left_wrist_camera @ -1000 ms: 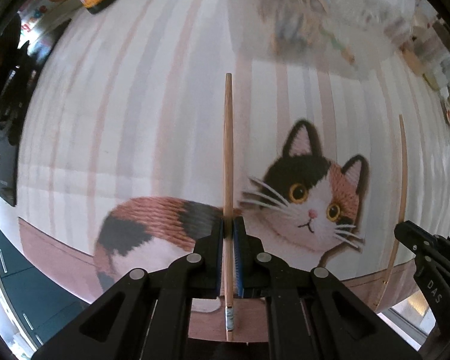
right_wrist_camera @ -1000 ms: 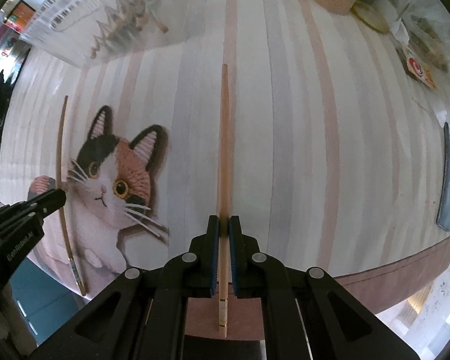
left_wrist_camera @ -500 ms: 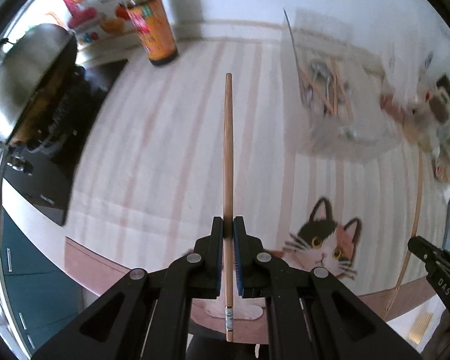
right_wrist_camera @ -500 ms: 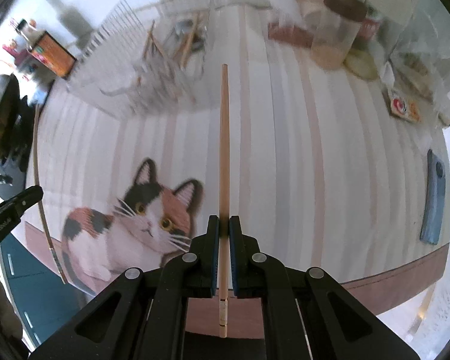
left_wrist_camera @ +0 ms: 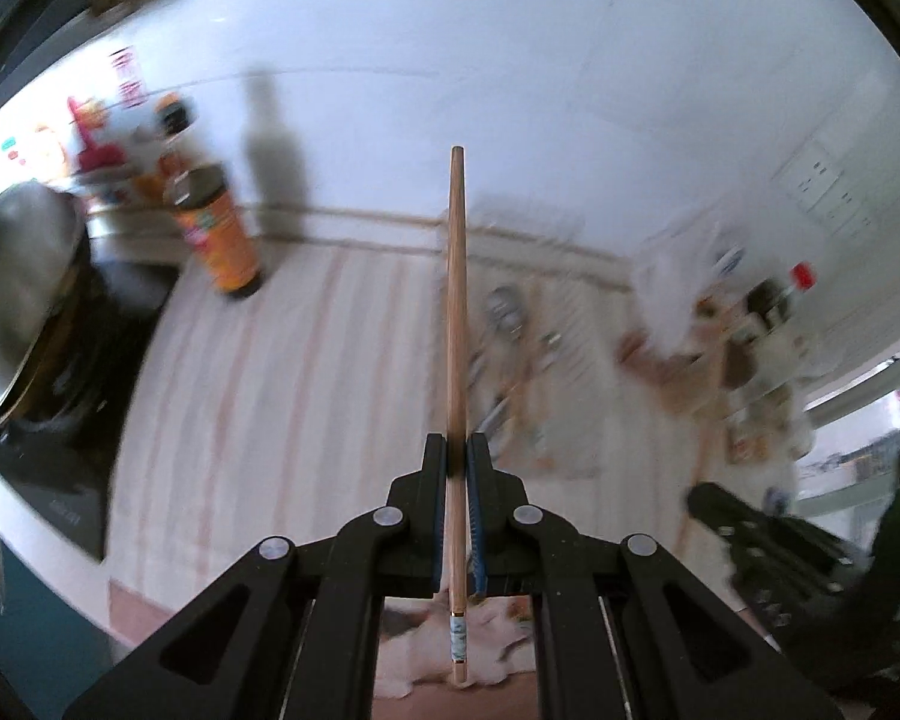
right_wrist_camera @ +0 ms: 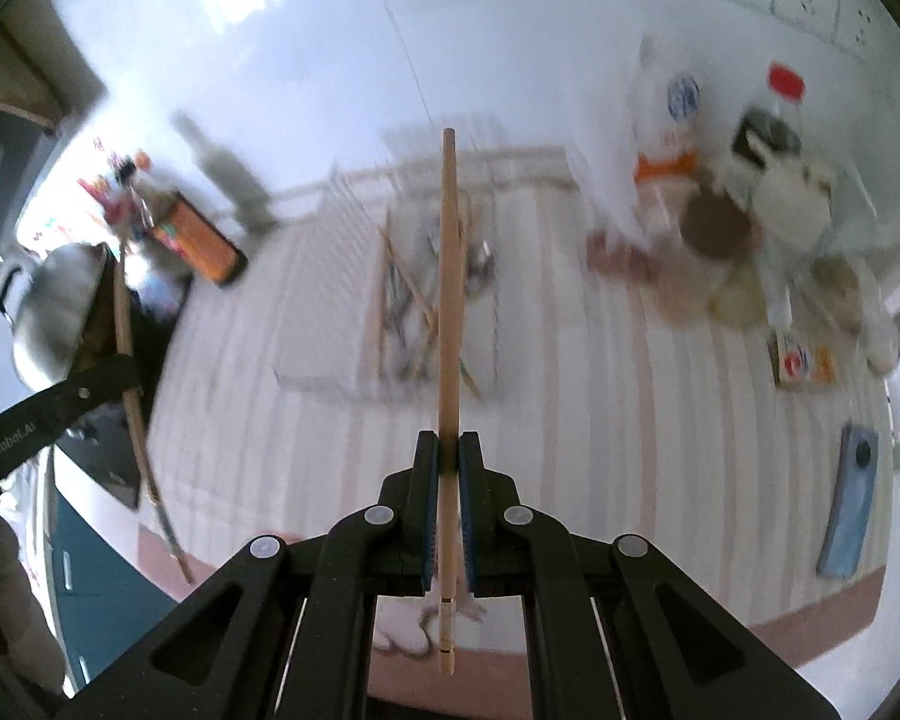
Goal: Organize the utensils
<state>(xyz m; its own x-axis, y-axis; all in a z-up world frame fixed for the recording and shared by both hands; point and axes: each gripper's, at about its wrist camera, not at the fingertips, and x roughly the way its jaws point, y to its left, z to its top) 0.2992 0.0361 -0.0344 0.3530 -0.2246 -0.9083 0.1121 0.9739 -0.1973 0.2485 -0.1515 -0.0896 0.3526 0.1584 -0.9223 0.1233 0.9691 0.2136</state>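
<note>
Each of the two tongs is clamped tight on a single wooden chopstick. In the left wrist view the left gripper [left_wrist_camera: 456, 450] sits at the bottom centre, its blue-padded jaws pinched on the left chopstick [left_wrist_camera: 456, 300], which runs straight up the middle of the frame, its tip against the white wall and its banded butt end poking out below the jaws. In the right wrist view the right gripper [right_wrist_camera: 448, 450] grips the right chopstick [right_wrist_camera: 449, 300] the same way, with the shaft crossing in front of the clear utensil tray [right_wrist_camera: 390, 324] at the frame's centre. That tray lies on the striped table mat [right_wrist_camera: 600, 420] and holds a jumble of chopsticks and metal cutlery, too blurred to count. An orange-labelled bottle [left_wrist_camera: 216, 234] stands at the upper left of the left view, with a steel pot [left_wrist_camera: 18, 288] at the far left edge. Jars and packets crowd the upper right of the right view, and a blue phone-like slab [right_wrist_camera: 849, 504] lies at the right edge of the mat.
</note>
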